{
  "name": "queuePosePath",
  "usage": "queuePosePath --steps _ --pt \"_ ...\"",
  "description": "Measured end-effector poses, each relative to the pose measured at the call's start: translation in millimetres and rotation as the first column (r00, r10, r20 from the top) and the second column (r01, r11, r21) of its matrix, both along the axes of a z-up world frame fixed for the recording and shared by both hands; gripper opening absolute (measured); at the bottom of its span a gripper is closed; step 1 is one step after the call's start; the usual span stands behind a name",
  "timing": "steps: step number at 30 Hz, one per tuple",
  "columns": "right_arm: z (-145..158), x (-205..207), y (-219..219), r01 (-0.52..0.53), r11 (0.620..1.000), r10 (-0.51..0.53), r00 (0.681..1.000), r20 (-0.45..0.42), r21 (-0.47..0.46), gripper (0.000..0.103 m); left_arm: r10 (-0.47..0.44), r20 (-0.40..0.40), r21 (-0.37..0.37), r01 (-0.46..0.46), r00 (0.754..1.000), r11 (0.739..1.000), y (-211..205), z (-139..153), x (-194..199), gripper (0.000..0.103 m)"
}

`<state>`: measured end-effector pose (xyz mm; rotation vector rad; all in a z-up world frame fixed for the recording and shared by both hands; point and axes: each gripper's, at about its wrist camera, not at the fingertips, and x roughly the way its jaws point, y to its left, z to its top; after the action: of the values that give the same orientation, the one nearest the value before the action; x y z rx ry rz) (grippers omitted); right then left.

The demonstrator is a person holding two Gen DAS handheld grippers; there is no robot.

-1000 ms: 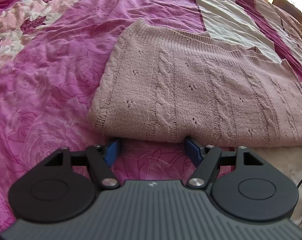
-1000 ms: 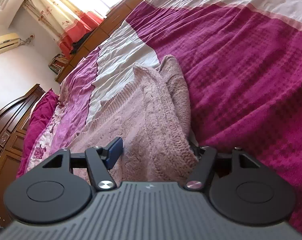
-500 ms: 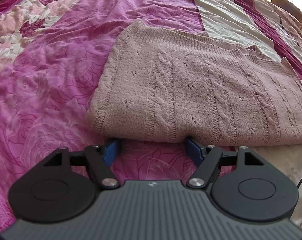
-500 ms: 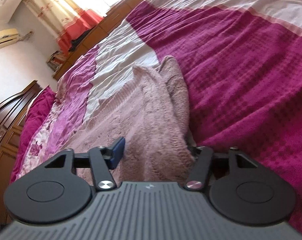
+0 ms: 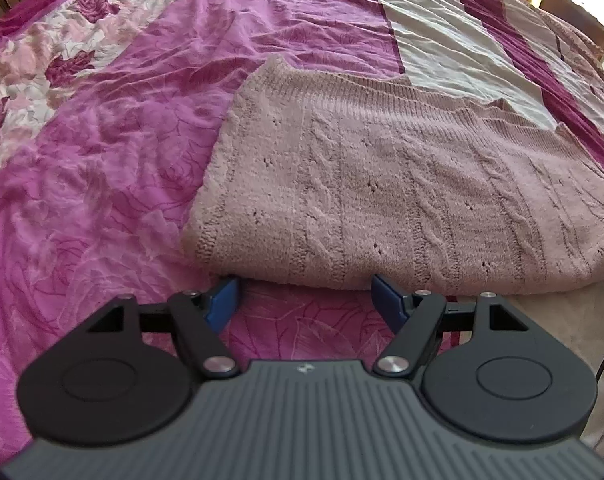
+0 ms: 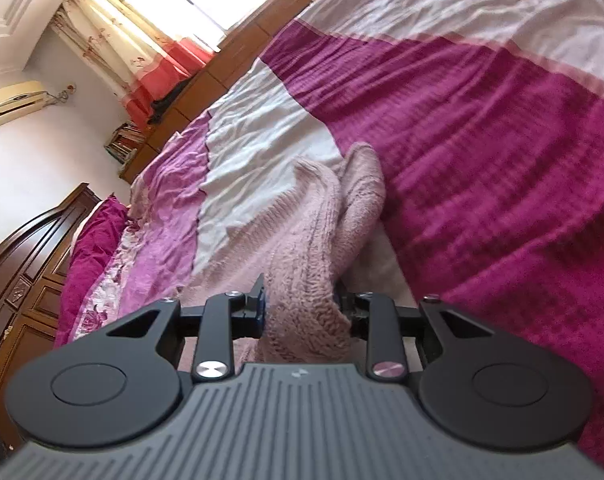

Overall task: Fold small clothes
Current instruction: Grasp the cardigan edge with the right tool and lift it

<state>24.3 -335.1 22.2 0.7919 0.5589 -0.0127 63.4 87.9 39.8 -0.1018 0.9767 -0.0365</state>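
A dusty-pink cable-knit sweater [image 5: 382, 184] lies folded on the bed. My left gripper [image 5: 306, 296] is open and empty, its blue-padded fingers [image 5: 221, 300] right at the sweater's near folded edge, low over the quilt. My right gripper [image 6: 299, 308] is shut on a bunched edge of the sweater [image 6: 306, 240], which rises in a ridge from the jaws and runs away across the bed. The right finger is mostly hidden by the knit.
The bed is covered by a pink rose-print quilt [image 5: 81, 180] and a magenta and white striped blanket [image 6: 482, 140]. A dark wooden headboard [image 6: 25, 272] is at left. Curtains and a window [image 6: 161, 20] are beyond the bed.
My right gripper has closed on the sweater edge and lifted it a little. My left gripper has barely moved and stays open.
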Motion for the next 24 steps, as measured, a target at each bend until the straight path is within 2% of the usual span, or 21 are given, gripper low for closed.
queuePosePath --steps 4,12,16,24 --pt "13.0 2.8 4.1 -0.022 0.999 0.022 1.000 0.012 -0.030 0.032 -0.001 0.005 0.011 0.001 1.000 1.000 5.6 9.4 4.1 0.073" --pt "49.3 11.6 27.5 -0.070 0.990 0.079 0.995 0.067 -0.121 0.031 -0.007 0.070 0.050 0.003 0.998 0.999 22.9 35.8 7.2 0.073" --pt "72.0 17.7 50.3 -0.111 0.976 0.132 0.985 0.106 -0.187 0.030 0.004 0.097 0.054 -0.009 0.995 0.999 34.5 47.2 8.5 0.073" --pt "106.9 34.3 111.2 -0.184 0.950 0.230 0.958 0.170 -0.253 0.029 0.040 0.128 0.039 -0.045 0.991 0.998 57.9 59.0 9.4 0.073"
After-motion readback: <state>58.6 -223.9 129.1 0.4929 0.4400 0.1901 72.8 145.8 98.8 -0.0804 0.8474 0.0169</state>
